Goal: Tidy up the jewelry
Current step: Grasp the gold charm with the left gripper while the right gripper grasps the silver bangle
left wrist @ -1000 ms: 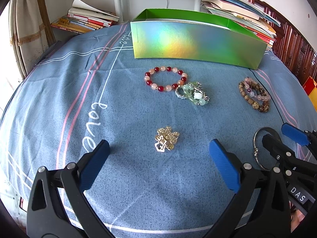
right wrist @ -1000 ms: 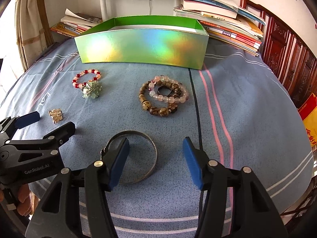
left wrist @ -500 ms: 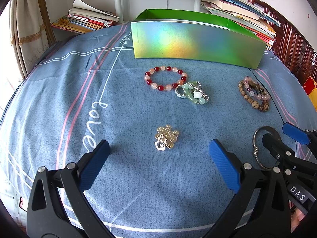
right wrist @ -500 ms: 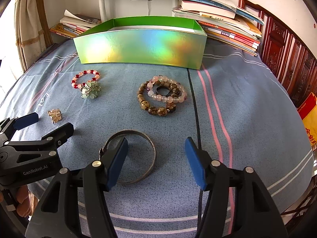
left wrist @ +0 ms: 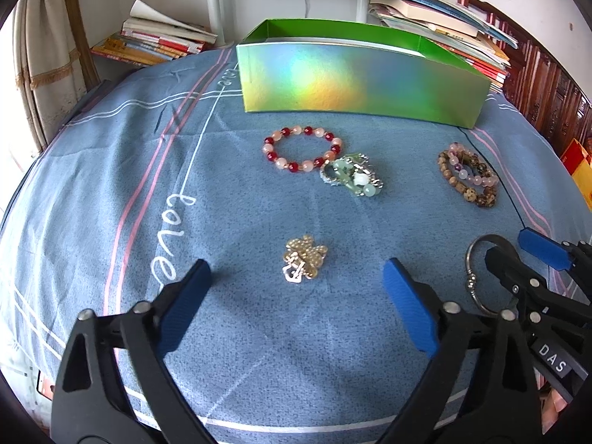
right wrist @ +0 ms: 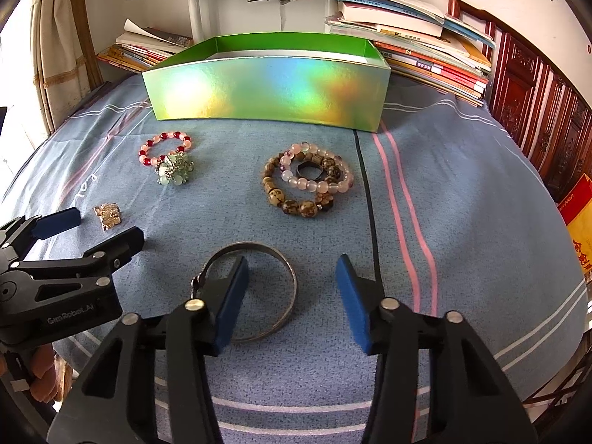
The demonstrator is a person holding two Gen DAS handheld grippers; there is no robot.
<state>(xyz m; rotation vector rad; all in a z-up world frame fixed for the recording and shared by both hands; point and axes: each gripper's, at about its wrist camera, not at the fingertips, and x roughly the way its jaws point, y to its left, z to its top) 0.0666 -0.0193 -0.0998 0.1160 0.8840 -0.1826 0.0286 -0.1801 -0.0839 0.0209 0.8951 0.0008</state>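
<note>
A shiny green open box [left wrist: 362, 81] [right wrist: 266, 88] stands at the back of the blue cloth. In front of it lie a red and pink bead bracelet [left wrist: 301, 150] [right wrist: 164, 146], a pale green and silver piece [left wrist: 351, 175] [right wrist: 174, 170], brown and pink bead bracelets [left wrist: 468, 179] [right wrist: 309, 183], a small gold piece [left wrist: 305, 257] [right wrist: 108, 215] and a metal bangle [right wrist: 259, 288] [left wrist: 477, 277]. My left gripper [left wrist: 296, 303] is open, just short of the gold piece. My right gripper [right wrist: 292, 296] is open, low over the bangle, with its left finger inside the ring.
Stacks of books [right wrist: 418, 48] lie behind the box on the right and more books [left wrist: 155, 42] on the left. A white stand pole [left wrist: 212, 3] rises behind. A dark wooden cabinet [right wrist: 547, 111] is at the right. A curtain [left wrist: 44, 63] hangs left.
The left gripper has crept slightly forward toward the gold piece. The right gripper has shifted slightly forward over the bangle. No item has moved.
</note>
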